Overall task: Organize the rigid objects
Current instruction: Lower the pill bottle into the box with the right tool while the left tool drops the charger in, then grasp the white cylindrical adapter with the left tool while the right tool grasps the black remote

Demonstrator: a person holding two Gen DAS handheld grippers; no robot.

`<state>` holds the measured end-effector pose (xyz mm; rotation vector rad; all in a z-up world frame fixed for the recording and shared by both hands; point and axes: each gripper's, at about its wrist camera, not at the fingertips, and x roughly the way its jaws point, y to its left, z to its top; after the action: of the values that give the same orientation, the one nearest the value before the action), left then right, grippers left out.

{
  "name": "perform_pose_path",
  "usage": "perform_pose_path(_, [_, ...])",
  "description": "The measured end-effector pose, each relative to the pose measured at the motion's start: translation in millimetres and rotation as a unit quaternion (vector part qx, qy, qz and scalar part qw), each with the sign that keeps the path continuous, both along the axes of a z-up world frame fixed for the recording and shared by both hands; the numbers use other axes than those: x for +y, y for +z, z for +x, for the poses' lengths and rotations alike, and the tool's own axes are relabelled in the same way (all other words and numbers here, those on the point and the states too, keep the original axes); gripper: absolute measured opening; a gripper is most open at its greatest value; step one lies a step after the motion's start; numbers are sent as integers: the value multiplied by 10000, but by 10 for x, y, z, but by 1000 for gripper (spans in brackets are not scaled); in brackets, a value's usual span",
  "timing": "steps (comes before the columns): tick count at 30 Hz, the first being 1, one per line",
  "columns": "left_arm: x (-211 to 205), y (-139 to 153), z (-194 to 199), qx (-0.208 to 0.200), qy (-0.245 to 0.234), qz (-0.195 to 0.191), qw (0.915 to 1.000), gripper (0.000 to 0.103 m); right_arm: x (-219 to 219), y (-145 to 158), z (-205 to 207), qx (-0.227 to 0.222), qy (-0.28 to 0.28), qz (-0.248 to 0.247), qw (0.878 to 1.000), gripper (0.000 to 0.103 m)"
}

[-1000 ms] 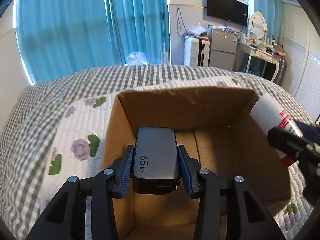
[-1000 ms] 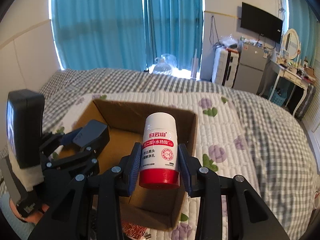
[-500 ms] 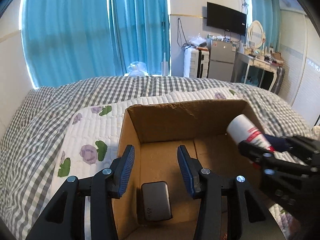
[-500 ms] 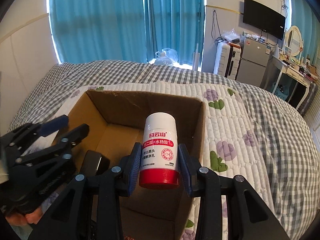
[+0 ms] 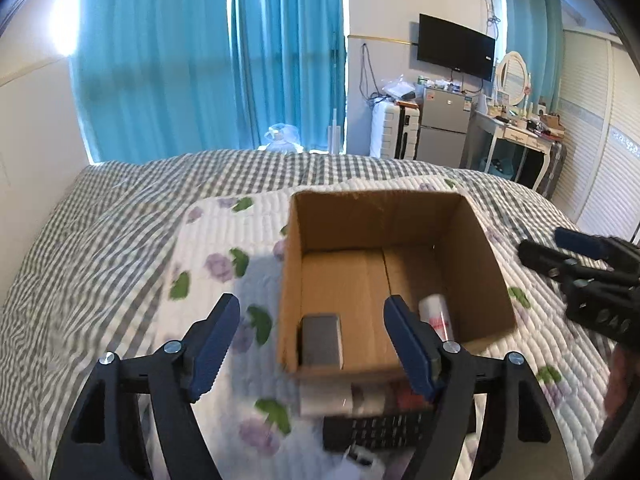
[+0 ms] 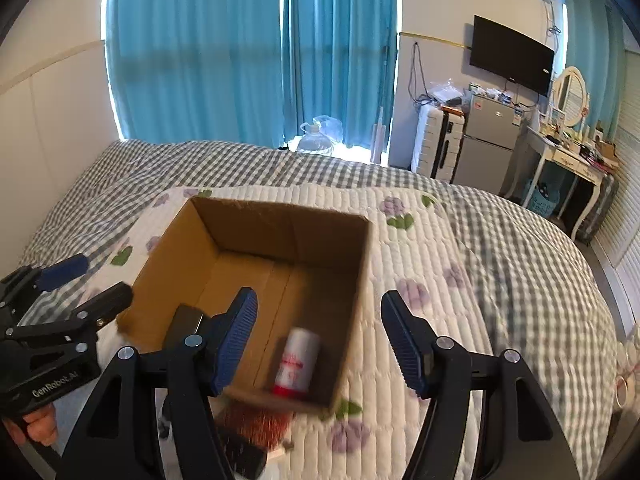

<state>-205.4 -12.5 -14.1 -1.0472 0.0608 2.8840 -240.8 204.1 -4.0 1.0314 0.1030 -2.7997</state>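
An open cardboard box stands on the quilted bed. A dark grey charger block lies at its bottom left. A white bottle with a red cap lies at its bottom right. My left gripper is open and empty above the box's near left corner; it also shows in the right wrist view. My right gripper is open and empty above the box; it also shows in the left wrist view.
More loose items lie on the quilt in front of the box: a black keypad object, a white item and a reddish patterned thing. Blue curtains, a suitcase, a fridge and a dresser stand beyond the bed.
The left gripper dropped the charger into the box and pulled back. The right gripper opened and the bottle fell into the box. Both grippers rose away from the box.
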Motion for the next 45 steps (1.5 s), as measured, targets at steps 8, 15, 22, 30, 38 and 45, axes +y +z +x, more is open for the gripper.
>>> perform_pose_path(8, [-87,-251,490,-409,-170,-136,9989,83,93,43,736,-34,-20,-14,10000,93])
perform_pose_path(15, [62,-824,718,-824,-442,-362,9950,83,60,-439,973,-361,112,51,9993,93])
perform_pose_path(22, [164,-1232,728,-1234,-791,-609,9873,83,111,-1024,920,-783,23,248,9966,93])
perform_pose_path(30, [204,-1389,676,-1520,-911,-520,9828,72,142,-1183,869,-967,-2,172,9952,93])
perform_pose_path(38, [291,-1232,863,-1139,-1061,-645,9857,48,122,-1141,908,-839,23,194,9963,93])
perform_pose_path(45, [8,-970,922,-1027,192,-202,9943,48,-96,-935,910,-421,535,692,9953,93])
